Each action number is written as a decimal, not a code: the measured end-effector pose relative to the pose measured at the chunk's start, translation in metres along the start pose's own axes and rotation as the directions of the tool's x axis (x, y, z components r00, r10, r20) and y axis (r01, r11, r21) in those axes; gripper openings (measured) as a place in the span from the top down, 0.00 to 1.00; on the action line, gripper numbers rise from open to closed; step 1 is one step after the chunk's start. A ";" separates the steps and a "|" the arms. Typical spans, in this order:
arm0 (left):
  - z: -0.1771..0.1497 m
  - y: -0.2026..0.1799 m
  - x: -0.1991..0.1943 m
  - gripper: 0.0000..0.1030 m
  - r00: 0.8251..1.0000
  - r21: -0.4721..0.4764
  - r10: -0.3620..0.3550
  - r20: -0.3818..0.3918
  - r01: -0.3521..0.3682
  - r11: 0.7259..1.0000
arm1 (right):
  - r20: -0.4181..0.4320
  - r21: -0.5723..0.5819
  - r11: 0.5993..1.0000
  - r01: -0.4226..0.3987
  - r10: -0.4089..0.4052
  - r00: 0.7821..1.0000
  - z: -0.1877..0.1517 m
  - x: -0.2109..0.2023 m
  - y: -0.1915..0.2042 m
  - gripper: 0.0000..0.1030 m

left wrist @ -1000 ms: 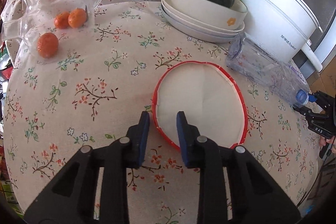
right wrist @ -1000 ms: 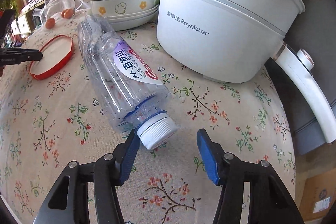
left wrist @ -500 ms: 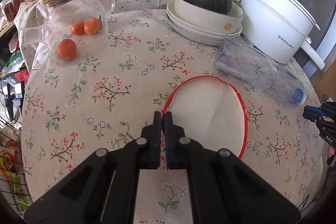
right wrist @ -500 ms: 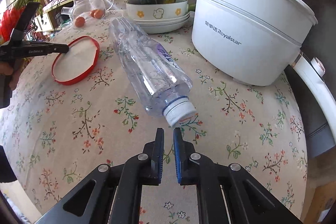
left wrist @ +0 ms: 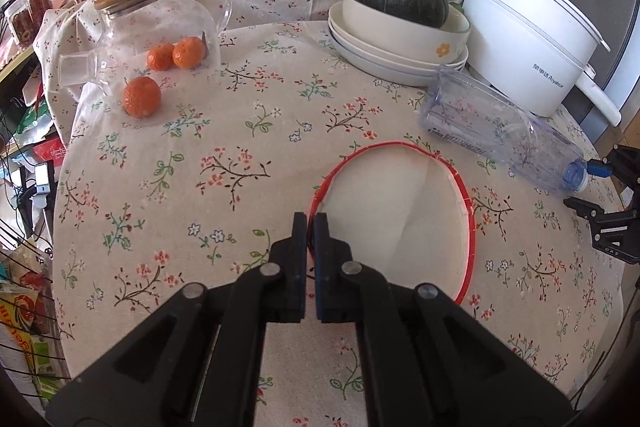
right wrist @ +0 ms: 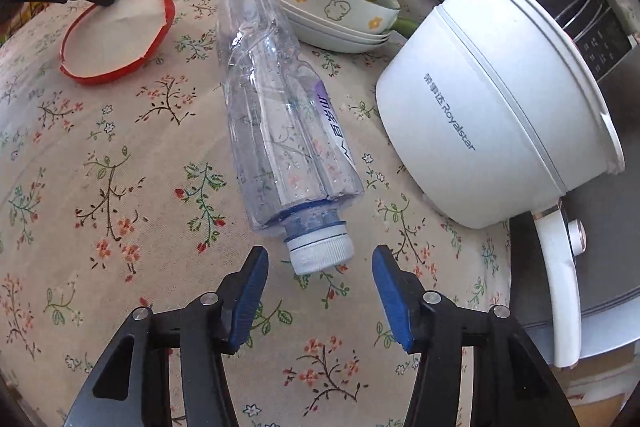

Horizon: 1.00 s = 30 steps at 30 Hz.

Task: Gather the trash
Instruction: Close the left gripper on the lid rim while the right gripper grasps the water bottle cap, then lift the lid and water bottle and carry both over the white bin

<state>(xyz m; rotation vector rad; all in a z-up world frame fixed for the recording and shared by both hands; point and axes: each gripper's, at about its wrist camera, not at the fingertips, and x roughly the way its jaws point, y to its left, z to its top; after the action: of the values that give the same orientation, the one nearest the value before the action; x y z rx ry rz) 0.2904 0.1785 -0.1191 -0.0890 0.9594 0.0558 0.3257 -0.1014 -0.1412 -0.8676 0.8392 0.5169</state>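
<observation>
Right wrist view is showing a crushed clear bottle (right wrist: 280, 131) lying before the wide-spread right gripper (right wrist: 320, 287); the left gripper (left wrist: 311, 227) is pinching the red-rimmed lid (left wrist: 404, 223); the pot (right wrist: 500, 107) is reading "Royalstar".

A clear, crumpled bottle (right wrist: 276, 115) lies on its side near the table's (right wrist: 100, 155) right edge, white cap (right wrist: 318, 255) toward the near edge. A red-rimmed white lid (left wrist: 400, 215) sits further left, its near rim lifted off the cloth.

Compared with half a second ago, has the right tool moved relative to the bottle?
Yes. The right tool has opened and advanced toward the bottle, whose cap now sits between its spread tips.
</observation>
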 end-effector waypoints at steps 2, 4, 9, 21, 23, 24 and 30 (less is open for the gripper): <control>0.000 0.001 0.002 0.97 1.000 -0.004 -0.001 -0.004 0.001 1.000 | -0.006 -0.021 1.000 0.013 -0.013 1.000 0.002 0.004 0.004 0.66; 0.000 0.001 0.001 0.97 1.000 -0.008 -0.003 -0.004 0.003 1.000 | 0.001 -0.012 1.000 -0.001 0.001 1.000 0.001 0.001 0.004 0.66; 0.001 0.000 -0.019 0.97 1.000 -0.019 -0.015 0.013 0.016 1.000 | 0.048 0.063 0.997 -0.049 0.046 0.998 -0.008 -0.035 0.002 0.66; -0.019 -0.047 -0.112 0.97 0.995 0.054 -0.030 0.091 0.026 0.998 | 0.177 0.335 0.931 -0.146 0.090 0.980 -0.041 -0.165 0.004 0.67; -0.027 -0.056 -0.127 0.97 0.994 0.078 -0.031 0.107 0.022 0.997 | 0.169 0.361 0.924 -0.125 0.067 0.983 -0.047 -0.179 0.009 0.67; -0.032 -0.061 -0.133 0.97 0.993 0.089 -0.030 0.116 0.020 0.996 | 0.164 0.375 0.920 -0.115 0.057 0.985 -0.051 -0.186 0.011 0.68; -0.059 -0.081 -0.159 0.97 0.987 0.108 -0.061 0.147 0.046 0.993 | 0.146 0.466 0.880 -0.092 0.026 0.989 -0.081 -0.220 0.022 0.68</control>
<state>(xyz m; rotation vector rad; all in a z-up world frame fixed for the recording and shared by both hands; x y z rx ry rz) 0.1584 0.0907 -0.0183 -0.0139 0.8074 -0.0368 0.1487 -0.1703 -0.0028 -0.3529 0.8213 0.3937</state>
